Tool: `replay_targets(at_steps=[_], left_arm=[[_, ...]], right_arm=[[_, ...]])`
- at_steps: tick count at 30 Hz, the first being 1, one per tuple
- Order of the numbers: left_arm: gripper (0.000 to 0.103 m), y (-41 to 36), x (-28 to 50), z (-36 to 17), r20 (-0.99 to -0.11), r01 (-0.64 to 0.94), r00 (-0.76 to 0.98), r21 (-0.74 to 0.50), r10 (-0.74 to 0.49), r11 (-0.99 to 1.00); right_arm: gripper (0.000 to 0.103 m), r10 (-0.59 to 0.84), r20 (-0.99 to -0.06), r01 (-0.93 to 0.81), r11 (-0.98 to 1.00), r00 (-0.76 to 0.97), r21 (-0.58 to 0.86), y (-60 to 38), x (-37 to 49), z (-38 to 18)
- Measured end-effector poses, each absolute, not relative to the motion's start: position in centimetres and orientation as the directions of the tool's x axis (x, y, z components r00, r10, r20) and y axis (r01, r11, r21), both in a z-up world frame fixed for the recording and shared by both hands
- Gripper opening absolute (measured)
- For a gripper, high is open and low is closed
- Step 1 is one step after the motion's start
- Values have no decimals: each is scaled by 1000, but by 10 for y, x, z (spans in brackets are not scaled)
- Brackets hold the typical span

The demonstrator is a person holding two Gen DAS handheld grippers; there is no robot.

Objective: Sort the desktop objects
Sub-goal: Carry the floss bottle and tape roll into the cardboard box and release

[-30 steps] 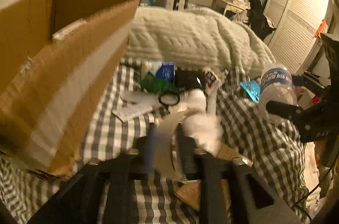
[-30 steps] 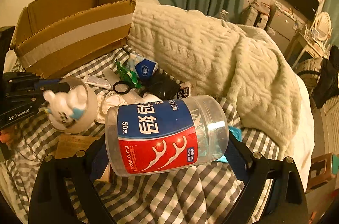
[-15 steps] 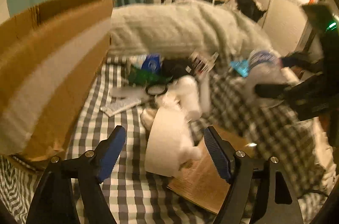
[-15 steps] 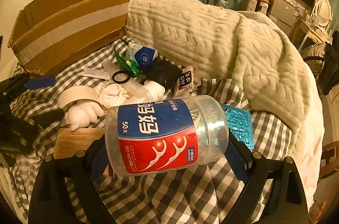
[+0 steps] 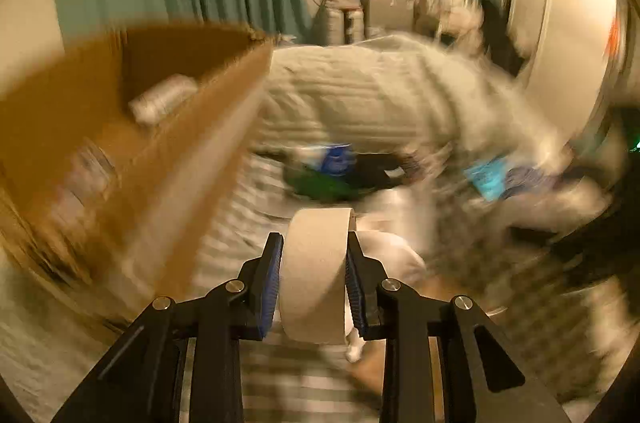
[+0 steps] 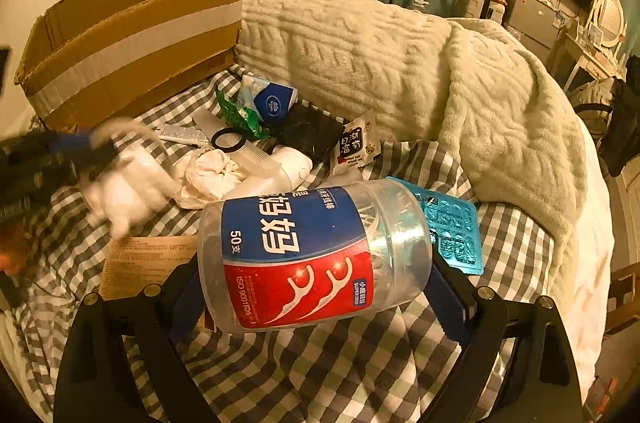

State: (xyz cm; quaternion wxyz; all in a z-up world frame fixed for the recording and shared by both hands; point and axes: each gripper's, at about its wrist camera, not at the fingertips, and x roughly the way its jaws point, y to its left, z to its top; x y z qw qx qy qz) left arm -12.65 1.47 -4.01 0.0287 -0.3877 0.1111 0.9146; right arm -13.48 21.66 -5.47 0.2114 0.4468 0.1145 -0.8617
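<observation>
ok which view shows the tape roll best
The left wrist view: the tape roll sits sharp and close, clamped between the left gripper pads. The right wrist view shows it only as a motion-blurred ring at the far left.

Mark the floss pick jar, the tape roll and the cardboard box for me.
floss pick jar (image 6: 304,255): right wrist view, on its blue and red label.
tape roll (image 5: 314,271): left wrist view, on its outer beige band between the fingers.
cardboard box (image 6: 132,51): right wrist view, on the pale tape strip across its front wall.
</observation>
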Motion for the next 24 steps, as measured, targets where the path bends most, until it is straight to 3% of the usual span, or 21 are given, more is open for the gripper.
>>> replay_targets(at_steps=[1, 2, 5, 8, 12, 17, 24], left_arm=[[30, 25, -125, -44, -707, -160, -702, 275, -86, -948], [30, 28, -121, -44, -690, -163, -719, 282, -82, -946], [29, 21, -120, -36, -713, -168, -701, 132, 24, -977], [29, 18, -121, -23, -694, -150, -720, 125, 21, -981], [29, 8, -128, 9, -687, -156, -719, 3, 111, -988], [29, -9, -144, 71, -623, -140, -772, -27, 126, -990], [29, -87, -164, 139, -553, 25, -832, 29, -38, -999]], right_arm=[[94, -260, -819, 468, -884, -511, -11, 217, -134, -54], [94, -257, -821, 467, -884, -510, -14, 217, -134, -54], [94, -256, -818, 466, -885, -515, -16, 217, -132, -52], [94, -267, -814, 464, -886, -517, -4, 219, -130, -49], [94, -287, -800, 463, -886, -527, 13, 217, -127, -35], [94, -328, -751, 481, -877, -573, 16, 197, -127, 17], [94, -505, -636, 595, -799, -583, 89, 124, -134, 101]])
